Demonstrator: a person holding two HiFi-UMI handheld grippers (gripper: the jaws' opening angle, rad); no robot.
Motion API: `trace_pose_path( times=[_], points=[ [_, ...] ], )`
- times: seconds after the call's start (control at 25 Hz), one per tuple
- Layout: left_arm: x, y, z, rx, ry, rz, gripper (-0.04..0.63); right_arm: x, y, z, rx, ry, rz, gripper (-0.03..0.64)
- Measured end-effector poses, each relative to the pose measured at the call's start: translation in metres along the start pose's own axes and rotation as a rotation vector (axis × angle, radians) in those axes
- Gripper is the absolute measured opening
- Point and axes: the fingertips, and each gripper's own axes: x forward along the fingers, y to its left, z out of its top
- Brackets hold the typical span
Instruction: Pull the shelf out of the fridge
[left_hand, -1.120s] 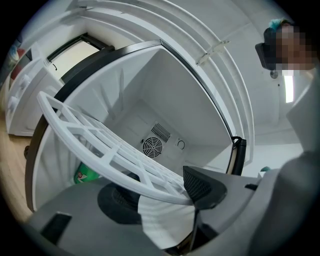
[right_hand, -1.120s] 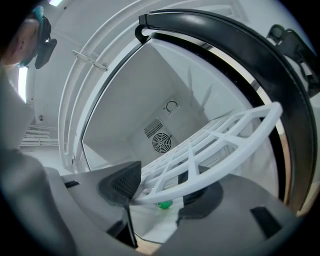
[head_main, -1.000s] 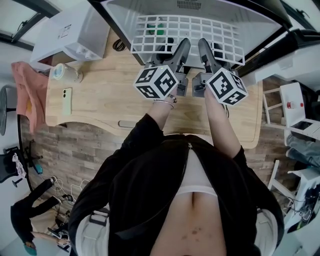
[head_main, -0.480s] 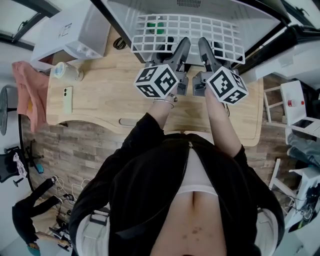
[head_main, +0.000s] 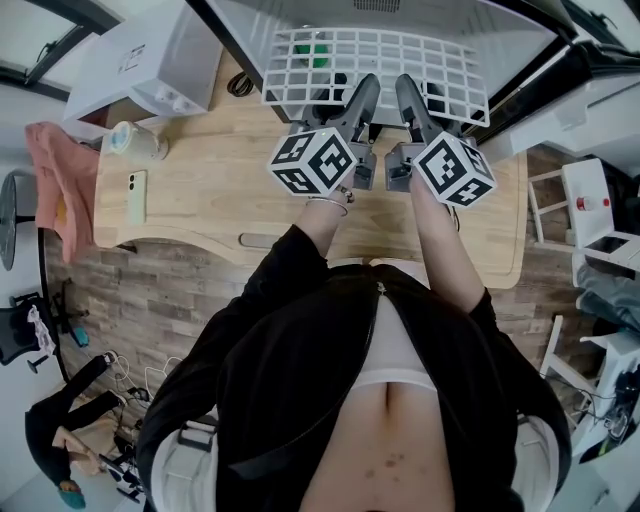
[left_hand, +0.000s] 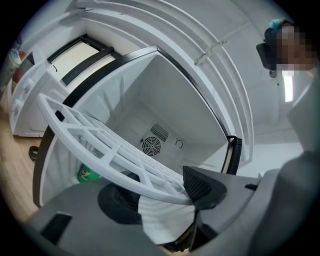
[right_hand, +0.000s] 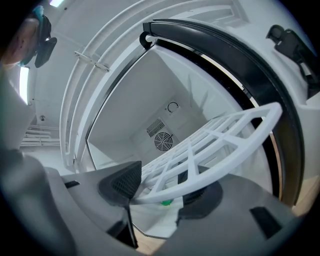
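Observation:
The white grid shelf (head_main: 375, 65) sticks out of the open fridge (head_main: 250, 25) over the wooden table. My left gripper (head_main: 362, 92) and right gripper (head_main: 407, 90) sit side by side at its front rail, each shut on it. In the left gripper view the shelf (left_hand: 100, 145) runs up to the left from my left gripper (left_hand: 167, 195), the rail pinched between the jaws. In the right gripper view the shelf (right_hand: 215, 145) sweeps up to the right from my right gripper (right_hand: 152, 192), held the same way. The fridge's back wall fan (left_hand: 150, 146) shows behind.
A green can (head_main: 318, 47) stands inside the fridge under the shelf. On the table (head_main: 200, 200) lie a pale green phone (head_main: 134, 197) and a small jar (head_main: 125, 143) at the left. A white appliance (head_main: 150, 60) stands at the back left; a pink cloth (head_main: 55, 190) hangs off the left edge.
The shelf has come slightly further out of the fridge, with both grippers still on its front rail. The green can now shows nearer the shelf's back edge.

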Motion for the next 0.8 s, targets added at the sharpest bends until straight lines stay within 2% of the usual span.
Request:
trace_pose_path(
  times=[0.8],
  points=[
    [-0.018,-0.006,-0.002,-0.001,0.011,0.001,0.250,-0.015,0.008,-0.005,0.005,0.006,0.007,0.239]
  ],
)
